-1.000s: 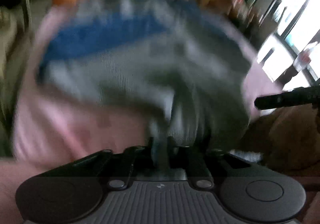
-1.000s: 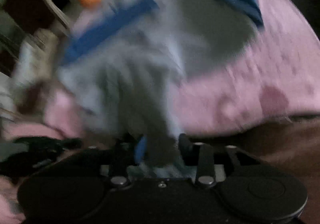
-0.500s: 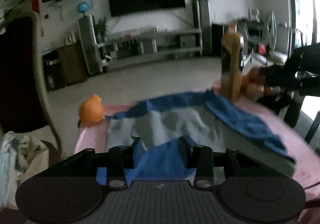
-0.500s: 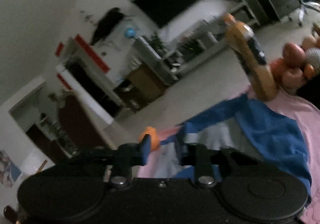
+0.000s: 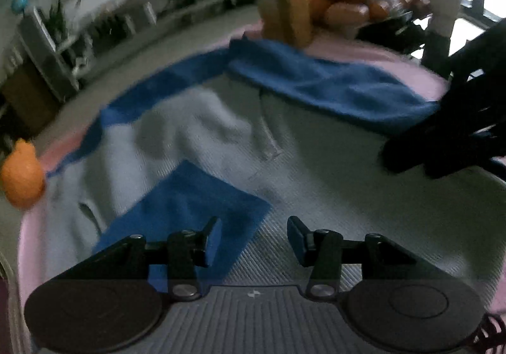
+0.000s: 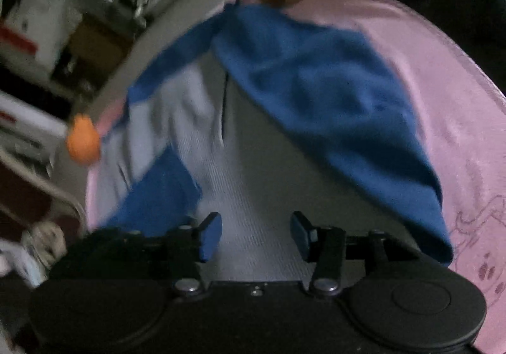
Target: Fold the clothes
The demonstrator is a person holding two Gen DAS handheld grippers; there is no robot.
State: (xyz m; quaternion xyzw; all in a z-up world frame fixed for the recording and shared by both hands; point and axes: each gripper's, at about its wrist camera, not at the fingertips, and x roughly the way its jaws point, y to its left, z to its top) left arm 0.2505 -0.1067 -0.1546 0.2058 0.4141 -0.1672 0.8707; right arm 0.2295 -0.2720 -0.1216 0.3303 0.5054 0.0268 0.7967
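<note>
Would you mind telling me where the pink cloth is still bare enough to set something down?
The pink cloth is bare along its right side, beyond the blue sleeve. The far end is crowded by the tall orange bottle and fruit pile; an orange ball sits at the left edge.

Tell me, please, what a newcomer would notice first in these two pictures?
First, the grey and blue garment spread over the pink cloth in the middle of both views. Next, the open left hand-held gripper and right hand-held gripper, nothing held. Then the orange fruit at the left edge.
</note>
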